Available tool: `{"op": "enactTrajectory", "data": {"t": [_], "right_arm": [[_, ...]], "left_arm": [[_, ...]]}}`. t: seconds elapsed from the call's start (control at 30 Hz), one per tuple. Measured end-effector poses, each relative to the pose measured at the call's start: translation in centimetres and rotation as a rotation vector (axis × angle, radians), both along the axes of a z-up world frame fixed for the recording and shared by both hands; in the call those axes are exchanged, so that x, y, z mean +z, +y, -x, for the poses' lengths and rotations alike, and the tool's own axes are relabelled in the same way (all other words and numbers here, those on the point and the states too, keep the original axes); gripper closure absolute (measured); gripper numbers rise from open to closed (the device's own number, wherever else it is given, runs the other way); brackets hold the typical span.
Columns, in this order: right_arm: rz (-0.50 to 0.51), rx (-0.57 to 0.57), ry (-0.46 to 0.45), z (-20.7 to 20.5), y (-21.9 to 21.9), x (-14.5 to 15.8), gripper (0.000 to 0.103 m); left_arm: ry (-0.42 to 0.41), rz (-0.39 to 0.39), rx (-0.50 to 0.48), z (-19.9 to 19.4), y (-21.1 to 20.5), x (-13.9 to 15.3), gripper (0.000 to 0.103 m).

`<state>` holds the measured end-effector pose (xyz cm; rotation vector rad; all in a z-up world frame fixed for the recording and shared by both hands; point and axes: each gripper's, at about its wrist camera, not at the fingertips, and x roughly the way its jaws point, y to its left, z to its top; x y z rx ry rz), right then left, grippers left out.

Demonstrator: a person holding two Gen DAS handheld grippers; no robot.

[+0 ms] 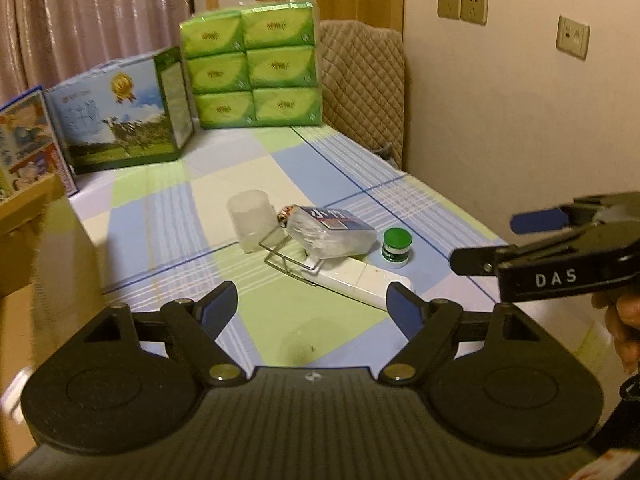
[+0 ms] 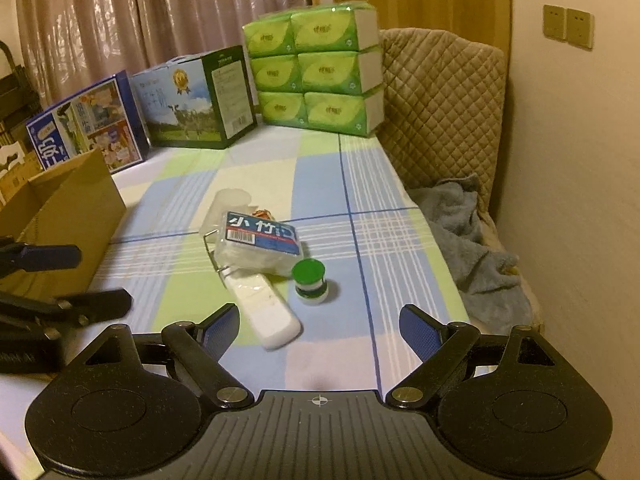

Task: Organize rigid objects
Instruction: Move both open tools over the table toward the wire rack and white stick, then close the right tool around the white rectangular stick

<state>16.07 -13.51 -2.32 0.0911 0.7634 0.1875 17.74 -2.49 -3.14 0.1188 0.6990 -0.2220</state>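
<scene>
A small pile lies mid-table on the checked cloth: a clear plastic box with a blue label (image 1: 332, 232) (image 2: 260, 240), a translucent cup on its side (image 1: 250, 220) (image 2: 228, 204), a thin wire stand (image 1: 288, 256) (image 2: 212, 248), a long white bar (image 1: 360, 280) (image 2: 268, 312) and a green-capped jar (image 1: 396, 248) (image 2: 310, 280). My left gripper (image 1: 312, 300) (image 2: 100, 280) hovers open just short of the bar's near end, holding nothing. My right gripper (image 2: 320, 320) (image 1: 486, 240) is open and holding nothing, short of the jar and to the right of the pile.
Green tissue packs (image 2: 316, 68) and two printed cartons (image 2: 192, 100) (image 2: 88, 124) line the table's far edge. An open cardboard box (image 2: 68, 216) stands at the left. A quilted chair back (image 2: 440, 104) and a grey towel (image 2: 476, 248) lie along the right, by the wall.
</scene>
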Motion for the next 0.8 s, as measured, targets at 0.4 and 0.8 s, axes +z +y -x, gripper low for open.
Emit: {"op": "enactTrajectory", "data": {"t": [0.4,0.8], "right_arm": [[0.016,0.134,0.084,-5.8,1.6,-4.8,0.033],[0.036,0.309,0.151,-7.6,4.1,-7.2,0.063]], "left_arm": [[0.079,-0.003,0.032,-3.2,1.4,-4.3,0.025],[0.114,0.045,0.067,-3.9,2.2,-4.5,0.025]]}}
